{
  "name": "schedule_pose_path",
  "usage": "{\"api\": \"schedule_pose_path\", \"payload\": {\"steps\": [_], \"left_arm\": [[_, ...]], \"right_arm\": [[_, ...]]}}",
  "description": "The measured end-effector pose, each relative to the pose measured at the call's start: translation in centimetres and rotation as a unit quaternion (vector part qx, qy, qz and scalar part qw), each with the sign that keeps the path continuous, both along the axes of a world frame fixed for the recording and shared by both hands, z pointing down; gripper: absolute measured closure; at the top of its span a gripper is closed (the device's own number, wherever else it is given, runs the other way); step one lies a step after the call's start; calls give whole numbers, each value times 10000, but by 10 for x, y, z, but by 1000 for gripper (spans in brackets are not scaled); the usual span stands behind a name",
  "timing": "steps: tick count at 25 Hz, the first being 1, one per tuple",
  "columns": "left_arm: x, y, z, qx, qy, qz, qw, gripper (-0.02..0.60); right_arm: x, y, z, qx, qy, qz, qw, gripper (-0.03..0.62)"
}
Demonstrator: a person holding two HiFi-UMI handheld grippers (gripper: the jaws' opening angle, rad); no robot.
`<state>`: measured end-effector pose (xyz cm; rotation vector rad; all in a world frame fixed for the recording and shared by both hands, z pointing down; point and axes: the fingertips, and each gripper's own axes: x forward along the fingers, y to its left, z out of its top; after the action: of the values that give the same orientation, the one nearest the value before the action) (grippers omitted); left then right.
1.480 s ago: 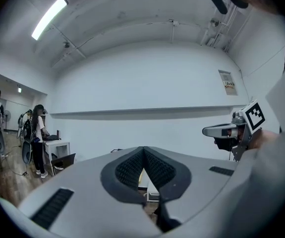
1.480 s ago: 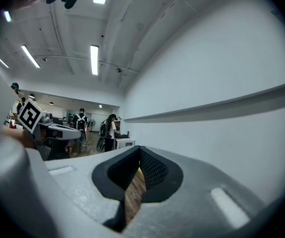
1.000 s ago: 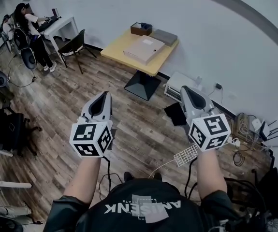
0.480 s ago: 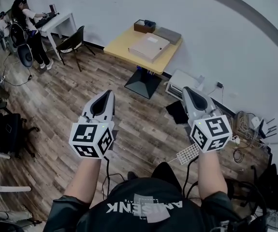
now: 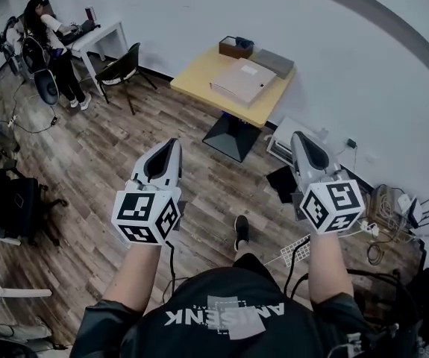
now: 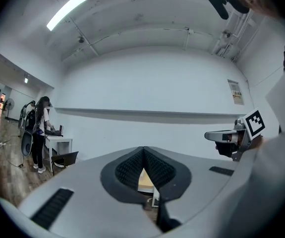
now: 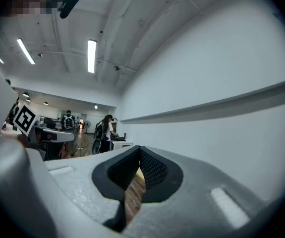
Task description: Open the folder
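Stretching across the room was a wooden floor (image 5: 110, 155), and at twelve o'clock from the wearer a yellow table (image 5: 198, 74) stood near the white wall. A shut beige folder (image 5: 244, 82) lay flat on its middle, with a brown box (image 5: 235, 48) and a grey pad (image 5: 274, 62) at the folder's twelve o'clock. Well short of the table, the left gripper (image 5: 171, 145) at seven o'clock and the right gripper (image 5: 298, 136) at five were both clenched, with nothing between the jaws.
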<state>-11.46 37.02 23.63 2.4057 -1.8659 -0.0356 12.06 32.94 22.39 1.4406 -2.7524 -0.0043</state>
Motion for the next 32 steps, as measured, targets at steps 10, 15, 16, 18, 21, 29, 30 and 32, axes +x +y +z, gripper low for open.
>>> {"api": "schedule_pose_path", "payload": {"steps": [10, 15, 16, 18, 21, 29, 30, 32], "left_arm": [[12, -137, -7, -94, -182, -288, 9994, 580], [33, -199, -9, -262, -326, -275, 9987, 580], [38, -210, -11, -269, -390, -241, 9986, 580], [49, -231, -13, -283, -475, -130, 9984, 580], [68, -257, -8, -342, -686, 61, 9970, 580], [84, -323, -5, -335, -622, 152, 9974, 580], [84, -330, -4, -365, -629, 179, 9972, 580], [84, -343, -3, -390, -626, 248, 9970, 580]], "right_arm": [[15, -155, 3, -37, 2, -309, 9995, 589], [23, -218, 15, -261, -102, -554, 9981, 589], [24, -229, 17, -251, -44, -581, 9980, 589], [27, -249, 17, -150, 95, -581, 9982, 589], [31, -274, 22, -100, 211, -636, 9977, 589], [53, -322, 30, -55, 419, -495, 9979, 589], [55, -327, 29, -74, 372, -483, 9981, 589], [58, -335, 27, -117, 248, -428, 9987, 589]]}}
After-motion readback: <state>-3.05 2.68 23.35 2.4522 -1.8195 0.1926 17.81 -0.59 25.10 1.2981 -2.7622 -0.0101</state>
